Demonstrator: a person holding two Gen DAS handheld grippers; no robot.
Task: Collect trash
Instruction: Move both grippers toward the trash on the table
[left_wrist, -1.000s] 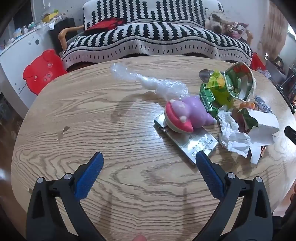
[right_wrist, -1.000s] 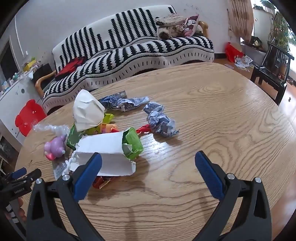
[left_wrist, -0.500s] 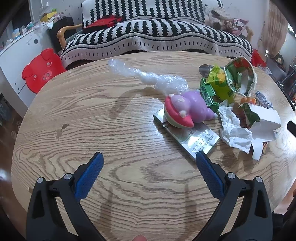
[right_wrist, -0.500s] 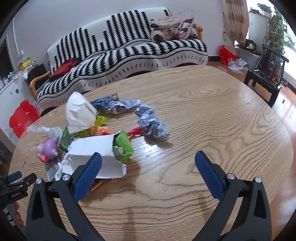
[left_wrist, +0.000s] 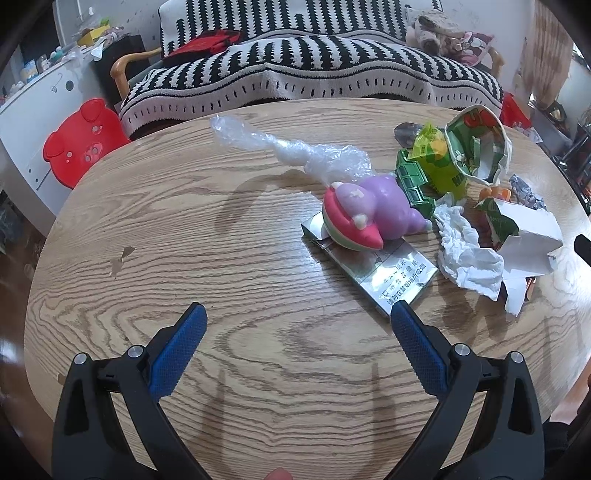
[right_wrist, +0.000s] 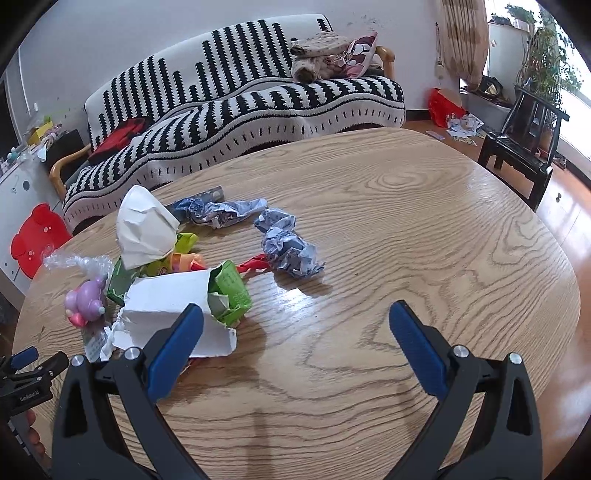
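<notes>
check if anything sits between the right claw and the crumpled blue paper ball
Nothing visible does. The open right claw faces bare table up to the crumpled blue paper ball; the torn white wrapper lies off to its left.

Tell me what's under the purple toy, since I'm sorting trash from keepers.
The purple toy lies on a flattened silver carton with printed text. The carton's part beneath the toy is hidden.

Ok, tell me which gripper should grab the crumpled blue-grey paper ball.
Right. The right gripper is open with the paper ball just ahead; from the left gripper the toy and wrappers lie in between.
</notes>
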